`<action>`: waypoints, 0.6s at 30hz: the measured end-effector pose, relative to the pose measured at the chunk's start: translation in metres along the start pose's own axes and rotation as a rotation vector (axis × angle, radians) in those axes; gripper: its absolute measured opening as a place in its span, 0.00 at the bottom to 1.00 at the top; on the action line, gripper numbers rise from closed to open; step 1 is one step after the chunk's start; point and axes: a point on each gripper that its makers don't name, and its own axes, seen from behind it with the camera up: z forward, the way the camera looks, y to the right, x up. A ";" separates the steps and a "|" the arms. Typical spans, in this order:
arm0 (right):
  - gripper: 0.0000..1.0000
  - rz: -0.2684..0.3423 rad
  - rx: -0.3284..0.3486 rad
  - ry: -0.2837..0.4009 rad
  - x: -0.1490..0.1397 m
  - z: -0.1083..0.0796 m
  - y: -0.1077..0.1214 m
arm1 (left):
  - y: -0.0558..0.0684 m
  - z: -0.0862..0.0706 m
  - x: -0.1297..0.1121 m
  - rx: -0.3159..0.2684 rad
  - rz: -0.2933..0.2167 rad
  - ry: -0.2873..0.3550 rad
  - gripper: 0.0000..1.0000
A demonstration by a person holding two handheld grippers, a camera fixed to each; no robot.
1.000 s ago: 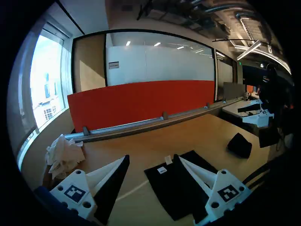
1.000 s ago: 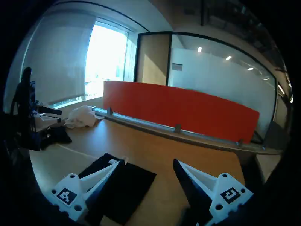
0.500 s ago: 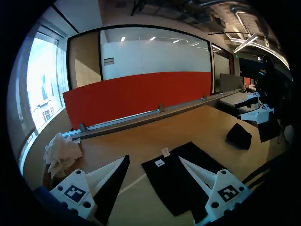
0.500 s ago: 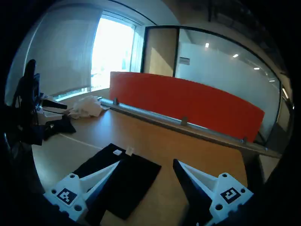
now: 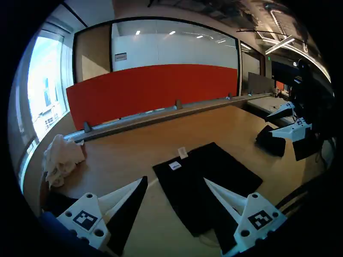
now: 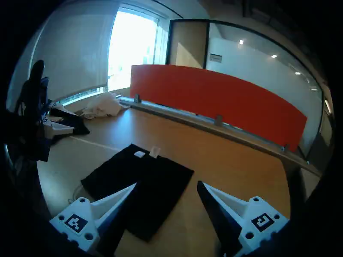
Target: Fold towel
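**Left gripper view, left to right**
- Window, bright, at the far left
- White crumpled cloth on the desk, near the left end of the orange divider panel
- Left claw: fingers spread wide, nothing between them
- Black towel: flat on the desk, just ahead of the left claw and a little to its right. The gap between the fingers opens onto its near left part, and the right finger overlaps it in the picture. Contact cannot be told
- Two small white tags at the towel's far left corner
- Right claw, farther off at the right edge, beyond the towel's right corner and apart from it
- Dark bundle on the desk just under that claw

**Right gripper view, left to right**
- Left claw at the left edge, farther off, near the white cloth
- Black towel: flat on the desk, ahead of the right claw and to its left. The left finger overlaps its near edge in the picture; the right finger stands over bare desk, apart from the towel
- Right claw: fingers spread wide, holding nothing
- Orange divider panel across the back of the desk, running off to the right
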 end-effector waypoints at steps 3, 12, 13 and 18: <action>1.00 -0.004 0.004 -0.018 -0.014 0.004 -0.003 | 0.004 0.004 -0.015 -0.010 0.001 -0.026 0.85; 0.99 0.023 0.011 -0.075 -0.057 0.017 -0.014 | 0.011 0.015 -0.060 -0.023 0.004 -0.103 0.85; 0.99 0.025 0.012 -0.081 -0.062 0.019 -0.015 | 0.012 0.017 -0.066 -0.024 0.004 -0.114 0.85; 0.99 0.033 0.013 -0.112 -0.085 0.025 -0.019 | 0.016 0.023 -0.091 -0.032 0.003 -0.165 0.85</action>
